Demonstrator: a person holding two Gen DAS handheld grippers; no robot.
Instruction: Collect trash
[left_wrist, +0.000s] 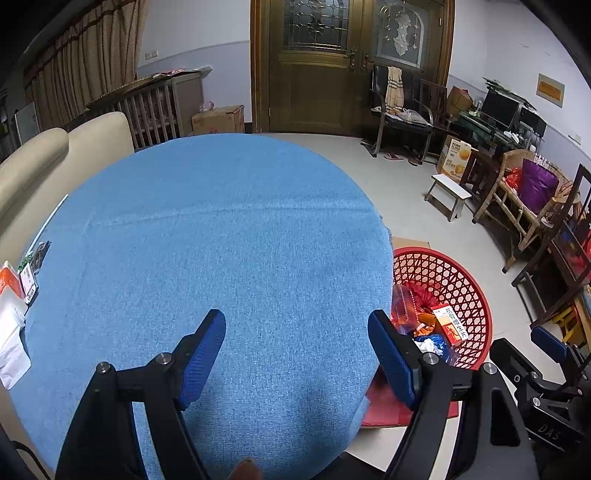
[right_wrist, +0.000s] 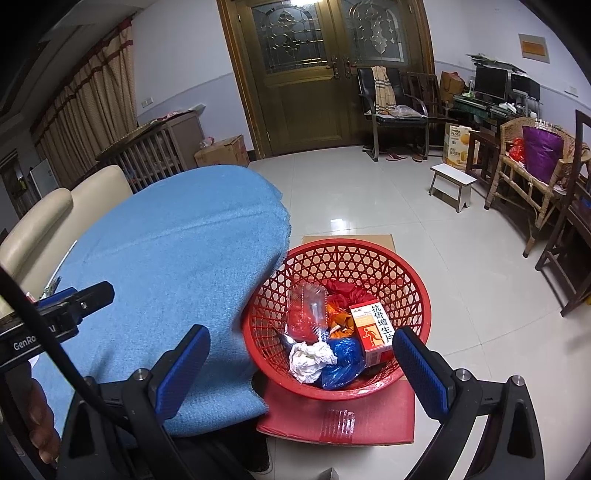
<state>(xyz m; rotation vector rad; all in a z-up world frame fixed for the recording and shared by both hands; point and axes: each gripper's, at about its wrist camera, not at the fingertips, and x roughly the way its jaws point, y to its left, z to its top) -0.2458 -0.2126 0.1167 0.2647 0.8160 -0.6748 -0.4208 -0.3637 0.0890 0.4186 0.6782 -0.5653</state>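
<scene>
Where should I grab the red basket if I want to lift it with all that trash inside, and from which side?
Take the red basket by its rim, probably coming down from above on the side away from the blue-covered table. The rim is a solid band over open lattice walls, and that side is bare, while the near edge tucks under the cloth. The open right gripper hovers over it.

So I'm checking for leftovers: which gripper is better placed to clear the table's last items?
Left. The left hand-held gripper is open over the table; paper lies at its left edge.
</scene>
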